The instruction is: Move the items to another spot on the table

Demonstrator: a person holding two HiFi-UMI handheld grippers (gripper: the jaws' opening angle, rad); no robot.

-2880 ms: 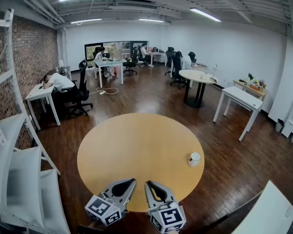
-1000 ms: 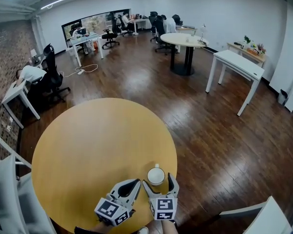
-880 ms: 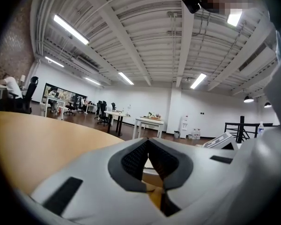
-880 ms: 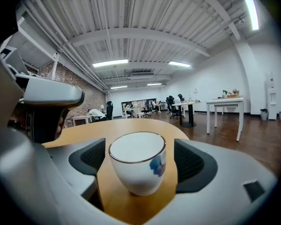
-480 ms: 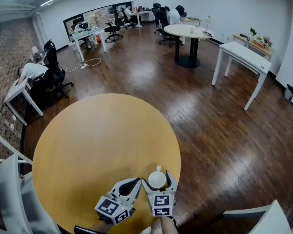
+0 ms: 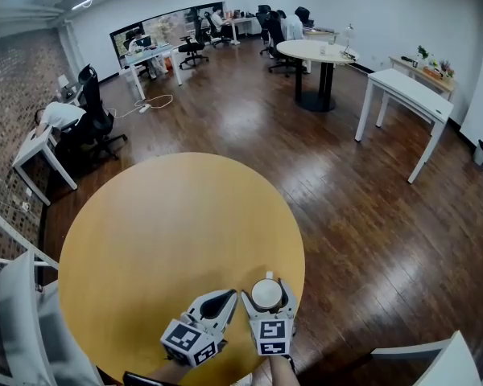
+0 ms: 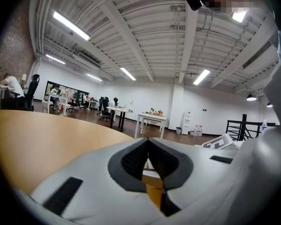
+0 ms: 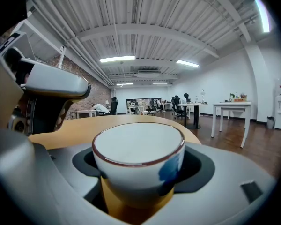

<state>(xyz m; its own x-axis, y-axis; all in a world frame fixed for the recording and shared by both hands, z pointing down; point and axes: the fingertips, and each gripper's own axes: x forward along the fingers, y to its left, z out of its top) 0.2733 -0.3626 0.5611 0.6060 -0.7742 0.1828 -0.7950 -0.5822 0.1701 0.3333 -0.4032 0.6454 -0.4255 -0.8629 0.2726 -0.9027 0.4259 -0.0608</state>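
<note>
Round yellow table fills the lower left. At bottom centre, a white cup stands between the right gripper's wide, closing jaws. The left gripper's jaws meet, empty.

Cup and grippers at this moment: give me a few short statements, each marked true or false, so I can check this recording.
1. The cup stands between the fingers of the right gripper. True; the fingers are closing around it.
2. The cup lies tipped on its side. False: it stands upright, mouth up.
3. The left gripper is shut with nothing in it. True.
4. The cup sits at the middle of the round table. False: it is near the edge closest to the person.
</note>
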